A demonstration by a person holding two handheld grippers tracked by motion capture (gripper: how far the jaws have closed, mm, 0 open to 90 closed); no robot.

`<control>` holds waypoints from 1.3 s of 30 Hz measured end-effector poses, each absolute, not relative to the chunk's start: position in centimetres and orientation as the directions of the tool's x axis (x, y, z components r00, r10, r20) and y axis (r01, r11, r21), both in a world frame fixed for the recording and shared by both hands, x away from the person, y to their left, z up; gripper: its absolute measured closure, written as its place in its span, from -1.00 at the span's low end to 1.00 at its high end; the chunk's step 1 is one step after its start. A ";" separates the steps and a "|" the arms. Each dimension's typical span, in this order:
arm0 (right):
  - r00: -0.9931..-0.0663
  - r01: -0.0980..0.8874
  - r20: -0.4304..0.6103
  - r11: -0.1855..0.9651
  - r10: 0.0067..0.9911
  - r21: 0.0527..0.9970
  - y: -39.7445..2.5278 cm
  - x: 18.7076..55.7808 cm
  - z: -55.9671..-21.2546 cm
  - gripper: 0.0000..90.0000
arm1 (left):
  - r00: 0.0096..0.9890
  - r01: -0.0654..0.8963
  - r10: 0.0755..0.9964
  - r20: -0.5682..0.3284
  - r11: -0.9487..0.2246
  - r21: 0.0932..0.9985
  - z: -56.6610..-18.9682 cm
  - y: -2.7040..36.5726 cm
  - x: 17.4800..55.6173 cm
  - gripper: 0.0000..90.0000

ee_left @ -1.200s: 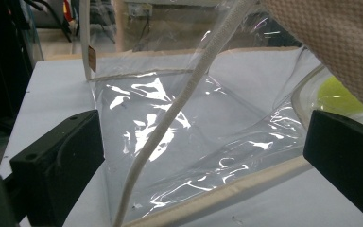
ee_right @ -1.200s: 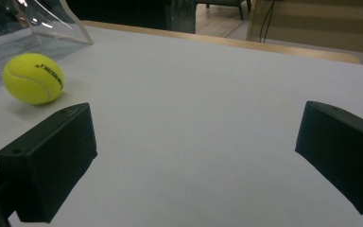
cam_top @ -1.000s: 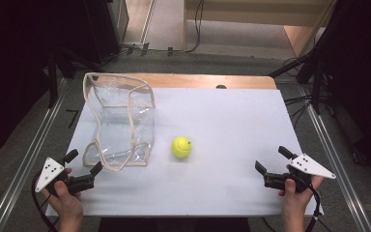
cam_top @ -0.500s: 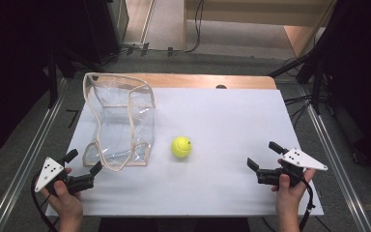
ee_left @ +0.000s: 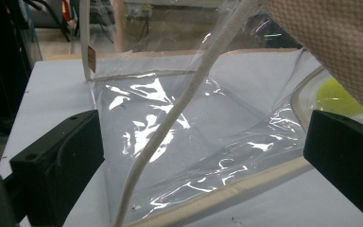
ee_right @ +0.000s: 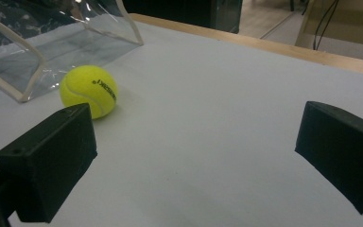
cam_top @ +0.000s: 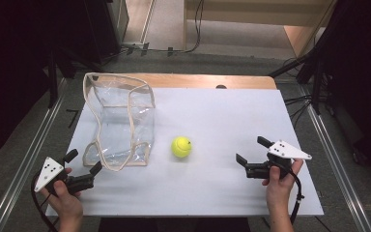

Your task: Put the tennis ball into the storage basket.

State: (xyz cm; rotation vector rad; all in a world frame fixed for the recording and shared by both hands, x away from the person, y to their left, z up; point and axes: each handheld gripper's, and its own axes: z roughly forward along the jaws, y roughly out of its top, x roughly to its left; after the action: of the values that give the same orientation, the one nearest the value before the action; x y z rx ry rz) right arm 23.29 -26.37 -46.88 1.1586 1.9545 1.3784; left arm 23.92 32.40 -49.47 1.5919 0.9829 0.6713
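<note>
1. Since a second ago, your right gripper [cam_top: 251,155] has slid inward from the desk's right edge toward the tennis ball [cam_top: 181,146]; your left gripper [cam_top: 83,162] has stayed put at the near left corner.
2. Your right jaws stand wide apart and hold nothing — in the right gripper view the ball [ee_right: 89,91] sits beyond the left jaw, well short of the gap between them.
3. Your left jaws are wide apart too, empty, pointed at the clear plastic bag [cam_top: 119,121]; in the left gripper view the bag [ee_left: 184,142] fills the space ahead, its lower trim just beyond the jaws.
4. That ball is bright yellow-green, fuzzy, with a pale curved seam and small dark lettering on its side. It rests on the white desk [cam_top: 222,116] near the middle, just beside the bag's right edge but apart from it.
5. Standing upright on the left half of the desk, the bag is transparent and glossy — edged all round in cream fabric trim, its mouth sagging unevenly.
6. Seen through the bag's wall in the left gripper view, the ball shows as a yellow blur at right.
</note>
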 end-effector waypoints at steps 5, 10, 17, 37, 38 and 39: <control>-0.564 0.363 0.091 0.147 0.821 0.920 -25.3 24.2 -46.4 -1.00 | 0.496 0.248 0.866 -0.063 -0.072 0.966 -49.5 32.2 23.9 -1.00; -0.598 0.365 0.092 0.168 0.796 0.915 -24.2 25.2 -46.0 -1.00 | 0.497 0.248 0.865 -0.065 -0.070 0.966 -49.5 32.2 23.9 -1.00; -0.635 0.383 0.094 0.207 0.767 0.900 -22.5 26.5 -45.7 -1.00 | 0.499 0.248 0.864 -0.064 -0.072 0.966 -49.4 32.3 23.9 -1.00; -0.665 0.395 0.078 0.262 0.742 0.881 -18.7 29.2 -44.9 -1.00 | 0.504 0.248 0.862 -0.059 -0.079 0.966 -49.4 32.2 24.0 -1.00; -0.671 0.395 0.078 0.267 0.738 0.879 -18.5 29.3 -44.9 -1.00 | 0.503 0.248 0.862 -0.059 -0.078 0.966 -49.5 32.2 24.0 -1.00; -0.671 0.395 0.078 0.267 0.738 0.879 -18.5 29.3 -44.9 -1.00 | 0.504 0.248 0.862 -0.060 -0.078 0.966 -49.4 32.2 24.0 -1.00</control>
State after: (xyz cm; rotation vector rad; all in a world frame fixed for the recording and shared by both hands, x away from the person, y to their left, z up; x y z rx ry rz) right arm 29.28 -18.46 -44.88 1.0329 2.1957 1.3671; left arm 23.95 32.23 -49.45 1.6095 0.9731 0.6731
